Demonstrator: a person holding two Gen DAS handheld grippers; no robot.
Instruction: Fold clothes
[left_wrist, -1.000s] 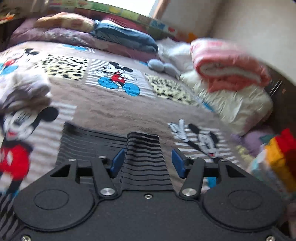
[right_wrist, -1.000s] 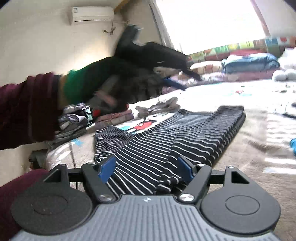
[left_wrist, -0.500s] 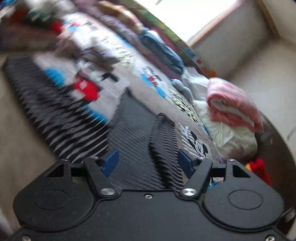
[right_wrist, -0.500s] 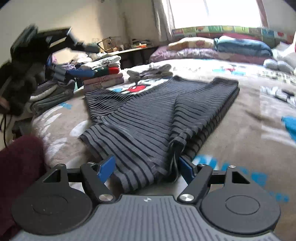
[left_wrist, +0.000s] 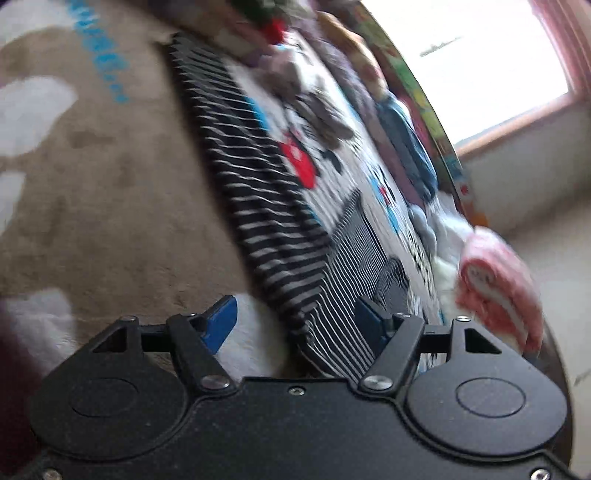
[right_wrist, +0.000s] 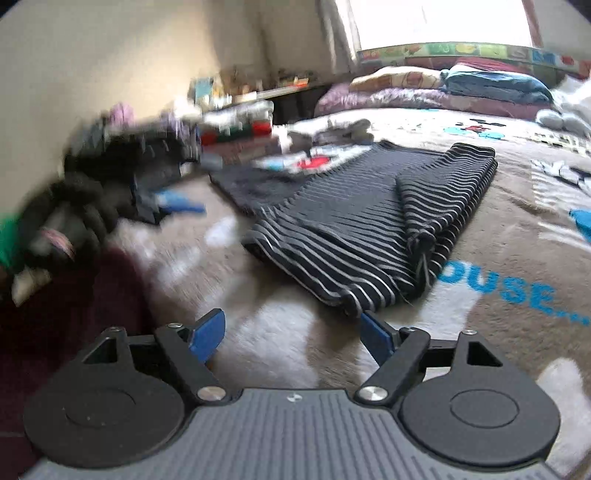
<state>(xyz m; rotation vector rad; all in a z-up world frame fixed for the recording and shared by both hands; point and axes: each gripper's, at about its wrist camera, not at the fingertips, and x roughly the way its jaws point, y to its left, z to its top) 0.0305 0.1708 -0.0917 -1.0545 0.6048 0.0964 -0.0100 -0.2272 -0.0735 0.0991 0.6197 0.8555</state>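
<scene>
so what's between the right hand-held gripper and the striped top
Only bare bedspread, seen in the right wrist view; the right hand-held gripper, jaws opening and empty, sits just short of the striped top.

A dark striped garment (right_wrist: 373, 221) with thin white lines lies flat on the bed, partly folded, one narrow flap doubled over along its right side.

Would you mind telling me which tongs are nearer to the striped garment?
Left. The left tongs already straddle the striped garment at its near edge, unclamped; the opening right tongs sit just short of its hem, nothing between them.
</scene>
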